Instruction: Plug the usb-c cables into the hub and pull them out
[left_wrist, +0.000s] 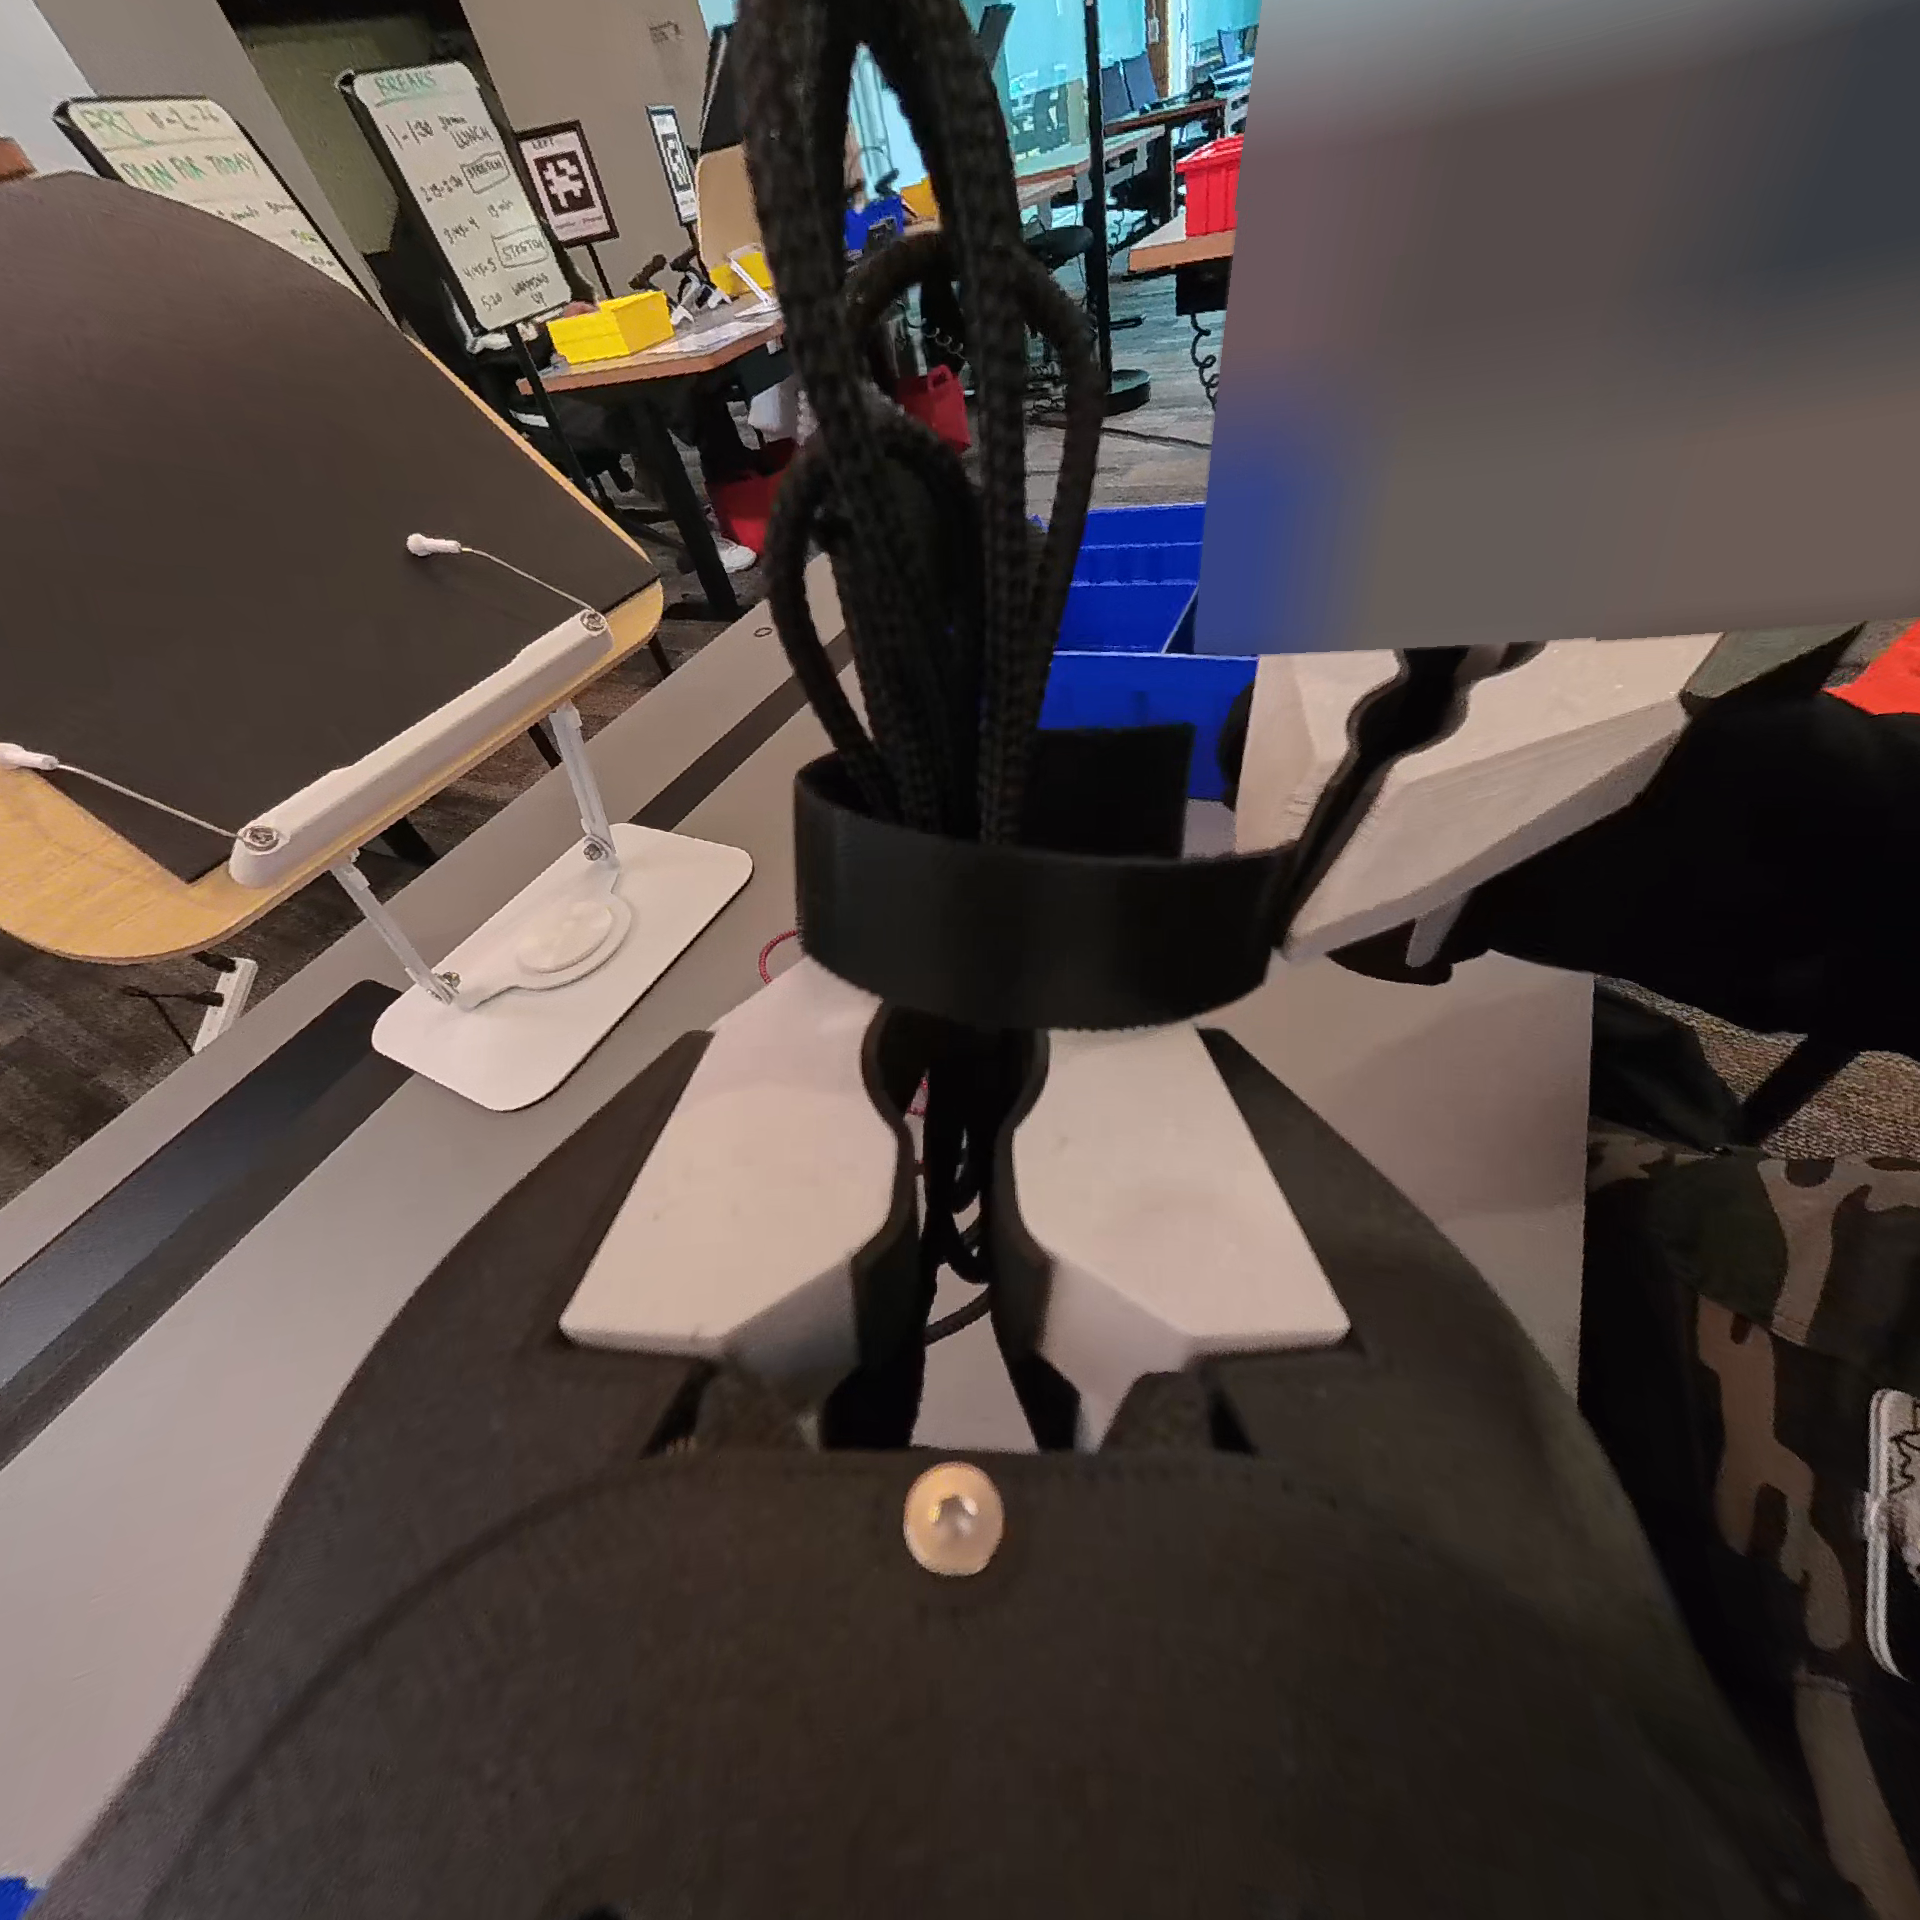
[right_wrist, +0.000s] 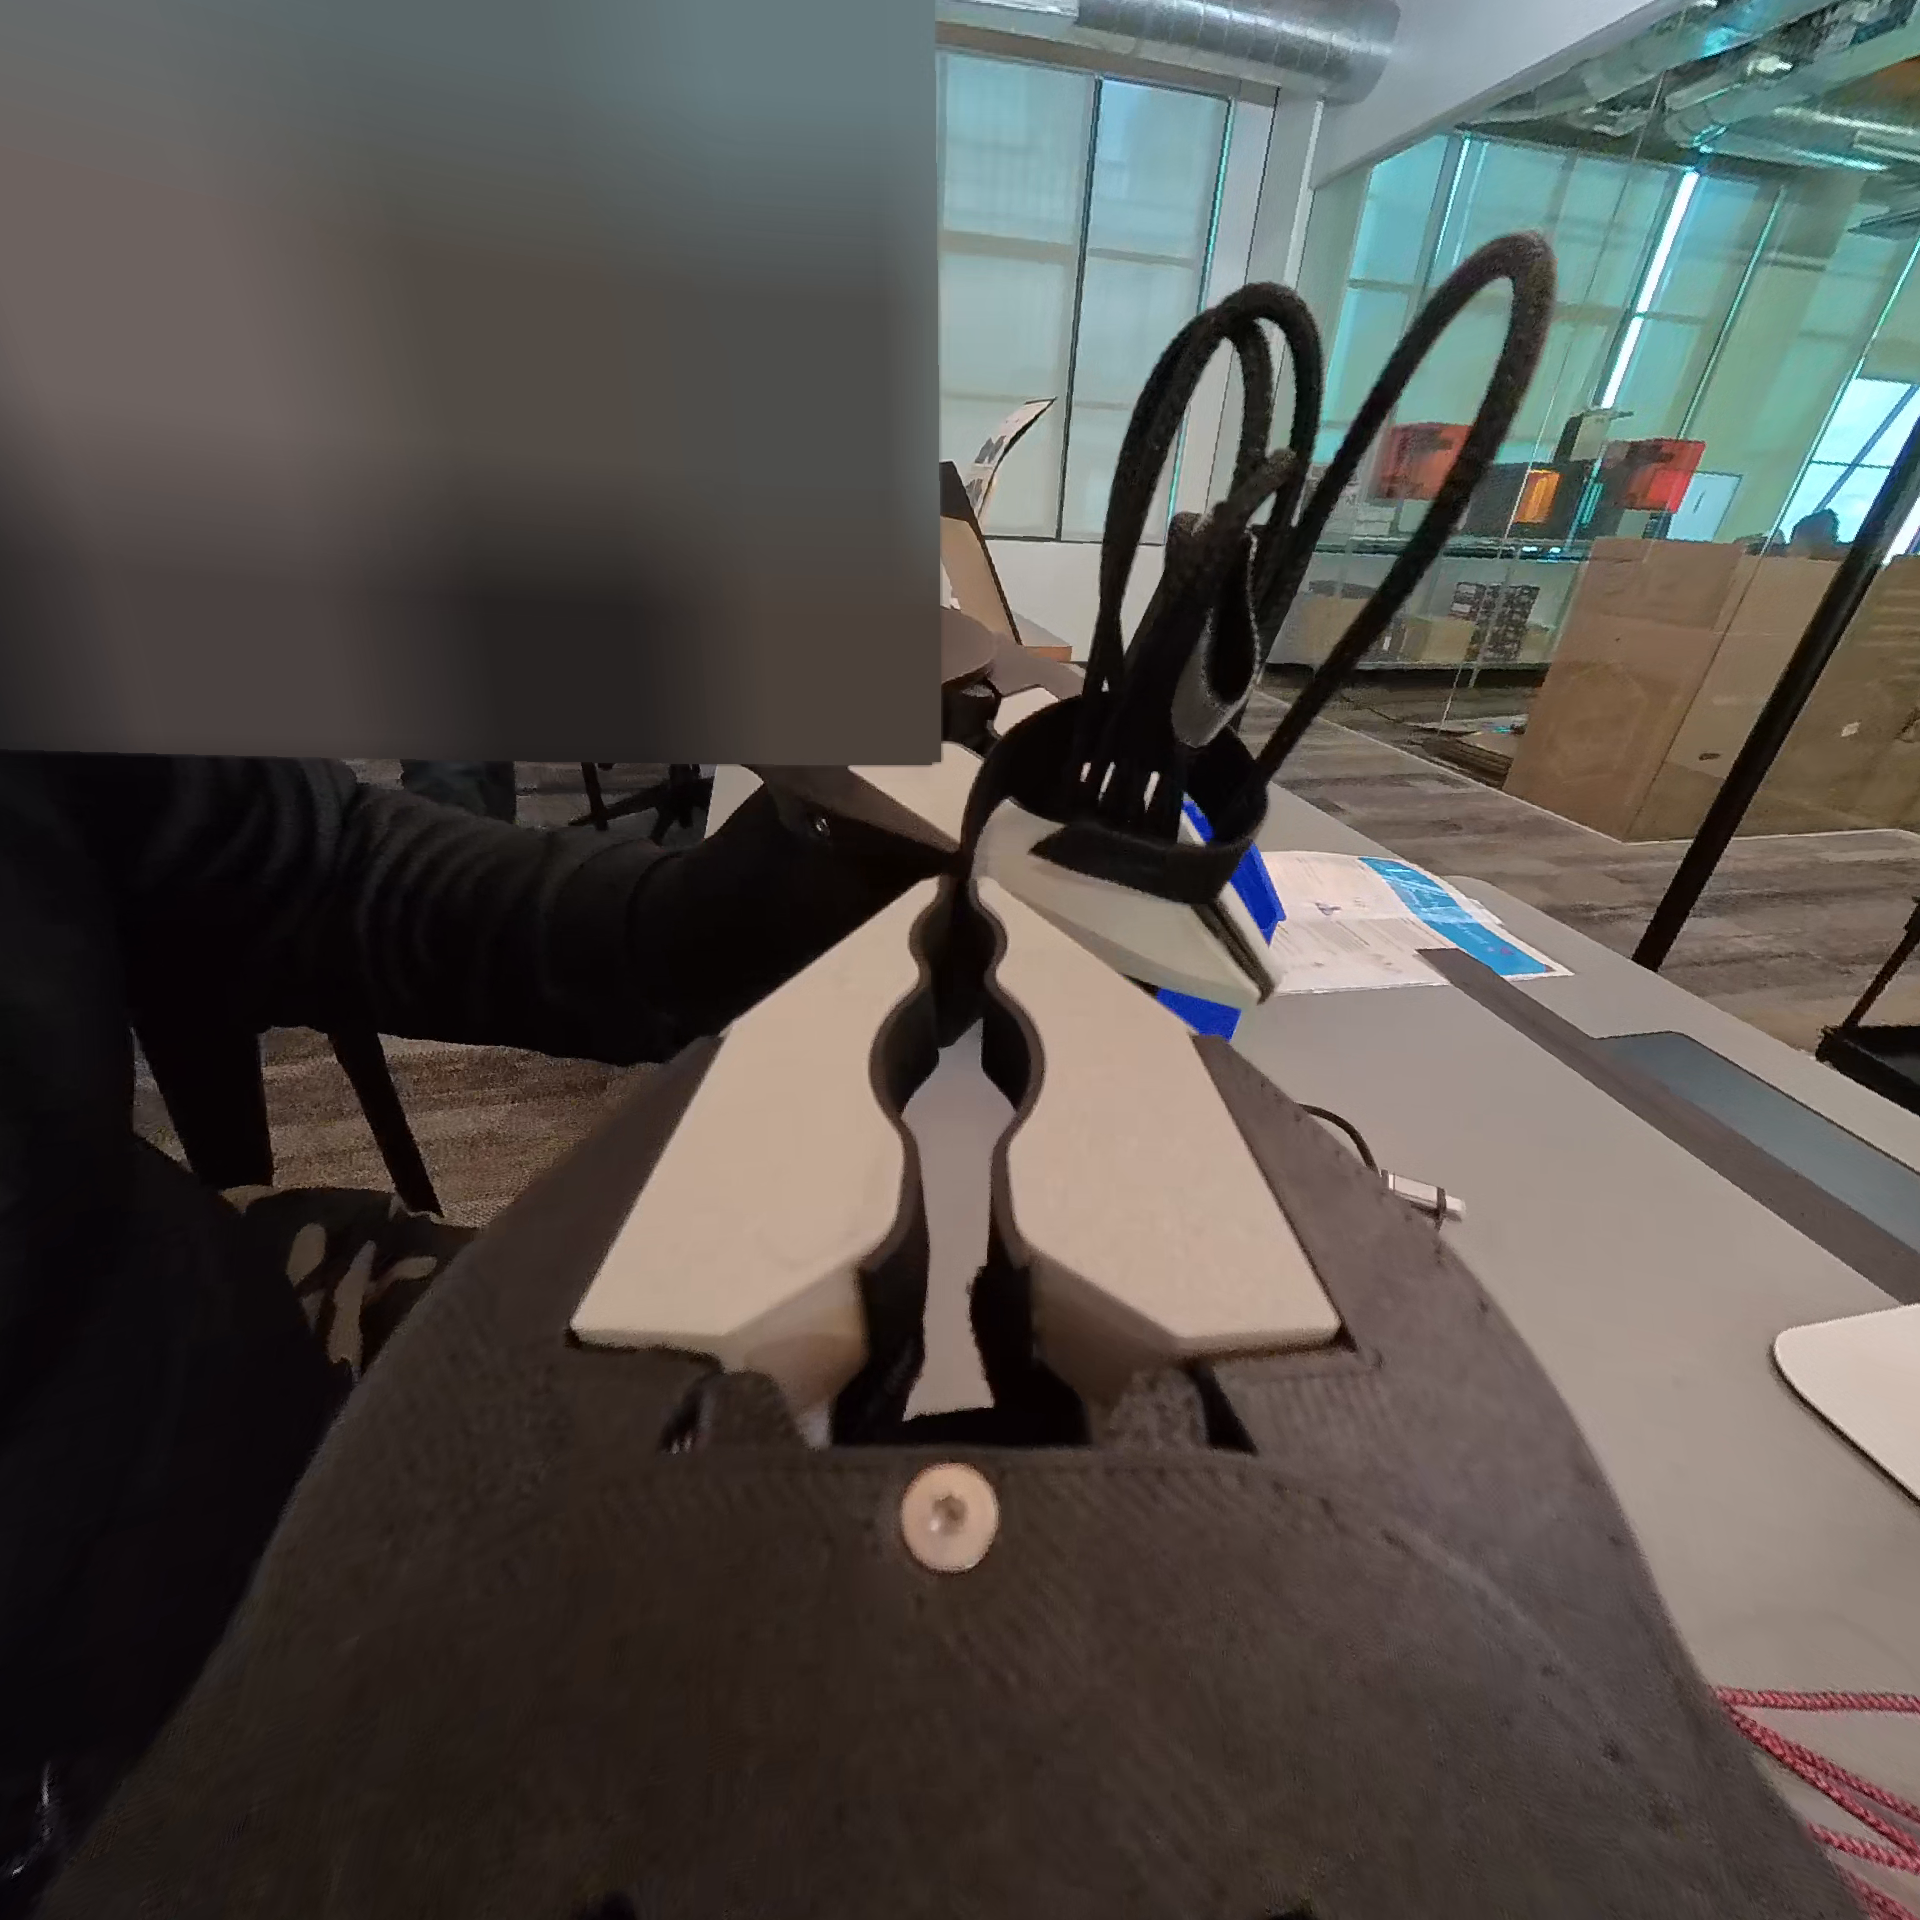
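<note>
Left claw (left_wrist: 951, 1101) clamped on coiled black cable bundle (left_wrist: 925, 499), held above desk (left_wrist: 260, 1351) | right claw (right_wrist: 961, 935) pinches strap (left_wrist: 1029, 914) tail | advice: peel strap steadily, bundle braced | hub unseen

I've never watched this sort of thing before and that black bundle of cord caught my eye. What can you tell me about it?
The black cable bundle is braided cord folded into several long loops that stand upright. A black fabric strap, seemingly hook-and-loop, rings its lower part loosely. The left gripper is shut on the bundle below the strap, while the right gripper pinches the strap's free end from the side. It is held above the grey table; its plugs are hidden.
</note>
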